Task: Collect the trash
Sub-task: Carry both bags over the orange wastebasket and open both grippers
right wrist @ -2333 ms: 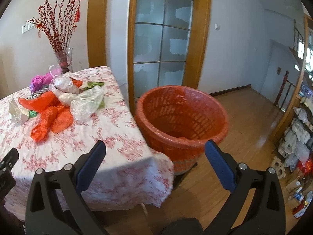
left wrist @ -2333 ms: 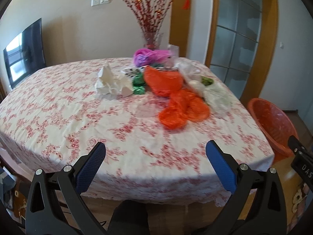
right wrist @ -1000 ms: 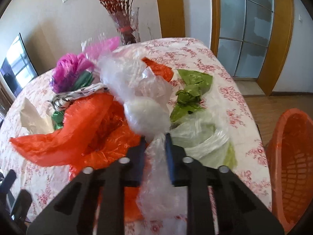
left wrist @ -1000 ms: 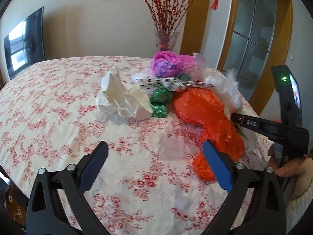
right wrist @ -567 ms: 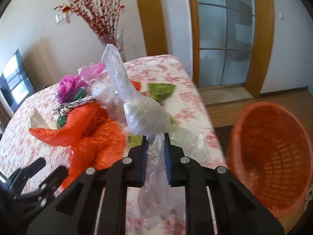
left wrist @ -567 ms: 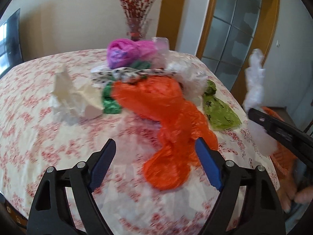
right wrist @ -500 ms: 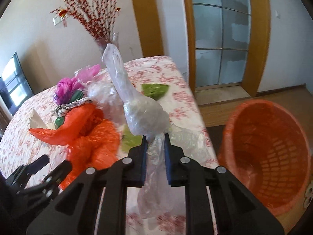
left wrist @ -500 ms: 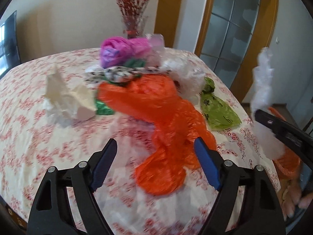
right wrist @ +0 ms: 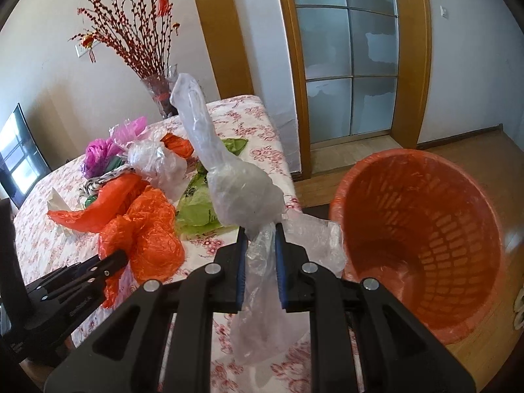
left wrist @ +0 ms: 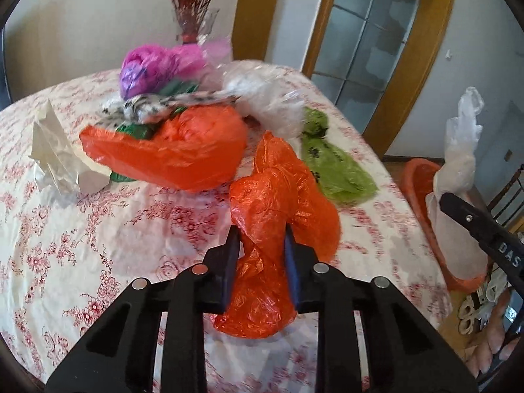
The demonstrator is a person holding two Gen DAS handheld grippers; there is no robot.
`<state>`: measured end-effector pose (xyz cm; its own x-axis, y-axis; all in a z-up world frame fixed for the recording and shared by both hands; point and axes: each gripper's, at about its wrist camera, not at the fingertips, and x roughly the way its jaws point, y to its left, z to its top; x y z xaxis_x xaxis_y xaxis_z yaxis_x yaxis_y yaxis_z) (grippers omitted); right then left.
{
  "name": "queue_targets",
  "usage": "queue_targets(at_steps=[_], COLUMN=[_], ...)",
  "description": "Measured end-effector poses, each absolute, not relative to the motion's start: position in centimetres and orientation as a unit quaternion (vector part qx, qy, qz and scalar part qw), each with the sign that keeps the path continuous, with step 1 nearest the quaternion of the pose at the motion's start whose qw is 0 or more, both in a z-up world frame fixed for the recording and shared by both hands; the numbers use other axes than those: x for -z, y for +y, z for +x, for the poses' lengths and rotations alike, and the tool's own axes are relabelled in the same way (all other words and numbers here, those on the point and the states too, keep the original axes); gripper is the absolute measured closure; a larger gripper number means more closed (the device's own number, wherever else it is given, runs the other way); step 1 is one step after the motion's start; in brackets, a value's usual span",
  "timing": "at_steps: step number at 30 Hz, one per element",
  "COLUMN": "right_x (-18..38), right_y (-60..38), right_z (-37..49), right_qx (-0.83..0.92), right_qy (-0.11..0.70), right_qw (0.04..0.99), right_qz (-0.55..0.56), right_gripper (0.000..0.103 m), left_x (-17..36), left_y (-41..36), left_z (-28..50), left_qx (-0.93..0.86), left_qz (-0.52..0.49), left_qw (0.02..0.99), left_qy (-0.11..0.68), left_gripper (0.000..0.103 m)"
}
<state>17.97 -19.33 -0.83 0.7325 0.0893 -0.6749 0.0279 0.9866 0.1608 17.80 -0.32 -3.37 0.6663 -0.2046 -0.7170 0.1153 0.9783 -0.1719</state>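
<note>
My left gripper [left wrist: 262,240] is shut on a crumpled orange plastic bag [left wrist: 281,203] lying on the flowered tablecloth [left wrist: 98,235]. My right gripper [right wrist: 259,229] is shut on a clear plastic bag [right wrist: 244,193] and holds it in the air by the table's right edge, left of the orange trash basket [right wrist: 422,229]. The clear bag [left wrist: 458,150] and the basket [left wrist: 422,183] also show at the right of the left wrist view. More trash lies behind: a second orange bag [left wrist: 177,150], a green bag [left wrist: 334,170], another clear bag [left wrist: 265,95], a purple bag [left wrist: 157,68] and crumpled white paper [left wrist: 59,157].
A glass vase with red branches [right wrist: 160,91] stands at the table's far edge. A glass-panelled door with a wooden frame [right wrist: 347,59] is behind the basket. The basket stands on a wooden floor [right wrist: 491,144] beside the table. A dark screen [right wrist: 19,160] is at the far left.
My left gripper has closed on the near orange bag; it was open half a second ago. My right gripper has carried the clear bag off the table toward the basket.
</note>
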Motion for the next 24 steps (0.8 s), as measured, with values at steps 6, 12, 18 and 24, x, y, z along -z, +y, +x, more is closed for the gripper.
queue_targets(at_steps=[6,12,18,24], right_x=[-0.3,-1.5,-2.2,-2.9], right_y=[-21.5,-23.8,-26.5,-29.6], right_z=[16.3,14.9,14.1,13.3], right_qx=[-0.007,0.006,0.035,0.077], right_qy=[0.352,0.333,0.32,0.306], right_qw=[0.932,0.937,0.94,0.941], right_qz=[0.093,0.103,0.114,0.125], right_gripper=[0.087,0.087,0.087,0.087], left_x=[0.9,-2.3,-4.0,-3.8], left_y=[-2.3,-3.3,-7.0,-11.5], left_z=[15.8,14.0,14.7,15.9], left_qx=[0.101,0.109,0.151,0.198], left_qz=[-0.038,-0.03,-0.024,-0.014], left_qw=[0.922,0.936,0.936,0.928], left_qy=[0.371,0.333,0.316,0.314], left_gripper=[0.078,0.078,0.078,0.078])
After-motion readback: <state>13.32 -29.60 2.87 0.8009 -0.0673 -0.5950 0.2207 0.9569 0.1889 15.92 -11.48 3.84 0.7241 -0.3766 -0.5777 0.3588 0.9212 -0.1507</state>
